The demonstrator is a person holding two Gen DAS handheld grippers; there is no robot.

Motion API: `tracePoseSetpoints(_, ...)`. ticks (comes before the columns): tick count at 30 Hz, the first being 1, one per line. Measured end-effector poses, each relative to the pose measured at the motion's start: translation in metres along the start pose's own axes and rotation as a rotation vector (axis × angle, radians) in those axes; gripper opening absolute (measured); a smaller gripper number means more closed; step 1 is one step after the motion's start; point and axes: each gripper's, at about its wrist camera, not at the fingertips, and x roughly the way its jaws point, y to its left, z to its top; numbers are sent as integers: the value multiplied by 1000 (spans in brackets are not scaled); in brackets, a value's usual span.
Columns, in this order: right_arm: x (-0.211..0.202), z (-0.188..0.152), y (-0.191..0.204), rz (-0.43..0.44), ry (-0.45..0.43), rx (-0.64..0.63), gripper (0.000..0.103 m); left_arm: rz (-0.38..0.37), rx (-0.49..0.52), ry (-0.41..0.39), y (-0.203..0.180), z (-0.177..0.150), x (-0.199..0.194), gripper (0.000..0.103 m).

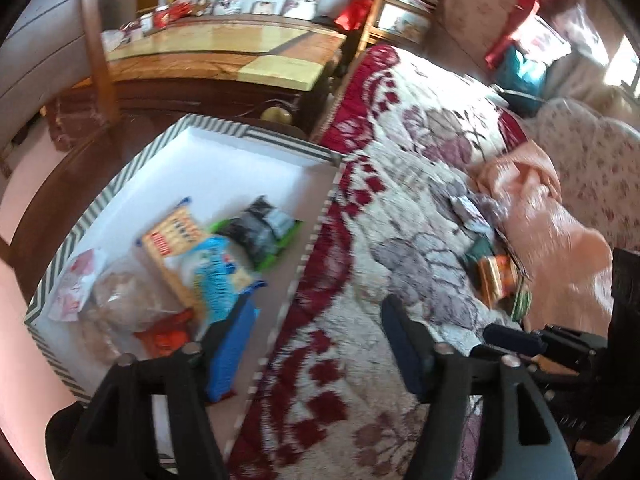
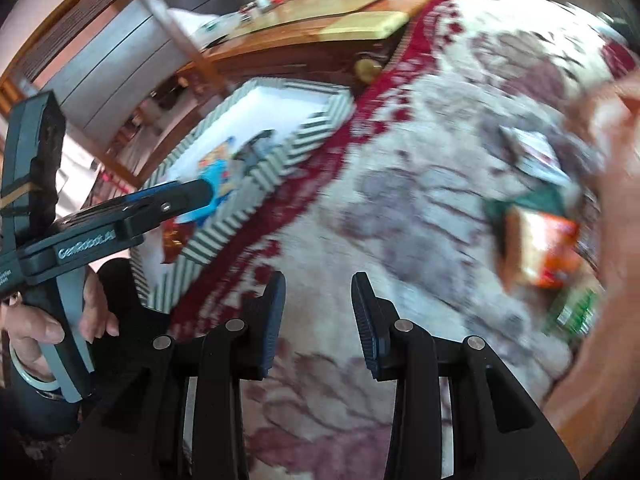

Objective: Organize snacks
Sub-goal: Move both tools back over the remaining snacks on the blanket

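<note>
A striped-rim white box sits at the bed's left edge and holds several snack packs, among them a blue pack, an orange cracker pack and a dark green-edged pack. My left gripper is open over the box's right wall, empty. In the right wrist view the left gripper reaches over the box. My right gripper is open and empty above the blanket. Loose snacks lie to the right: an orange pack, a green pack and a white pack.
A floral red-and-cream blanket covers the bed. A pink cloth is bunched at the right. A wooden cabinet with trinkets stands behind the box. A wooden chair back rises at the left.
</note>
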Motion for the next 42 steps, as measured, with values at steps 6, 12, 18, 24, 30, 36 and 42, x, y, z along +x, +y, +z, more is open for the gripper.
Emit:
tracePoseSetpoints(6, -17, -16, -43, -53, -25, 87, 34, 5, 74, 30, -35, -3, 9, 85)
tracePoseSetpoints(12, -25, -31, -69, -91, -31, 151, 34, 5, 111, 54, -58, -11, 18, 86)
tracePoseSetpoints(18, -29, -45, -86, -110, -57, 193, 50, 11, 137, 69, -73, -23, 27, 87)
tracePoseSetpoints(24, -31, -54, -98, -113, -70, 220, 50, 15, 146, 86, -80, -33, 34, 87)
tracePoseSetpoints(30, -32, -59, -111, -136, -80, 250, 50, 14, 146, 100, -86, -39, 40, 89)
tracePoseSetpoints(36, -35, -60, -118, -136, -92, 275, 50, 4, 164, 128, -96, -42, 49, 89)
tracePoseSetpoints(42, -34, -62, -121, -132, -90, 284, 50, -8, 190, 146, -106, -45, 55, 89)
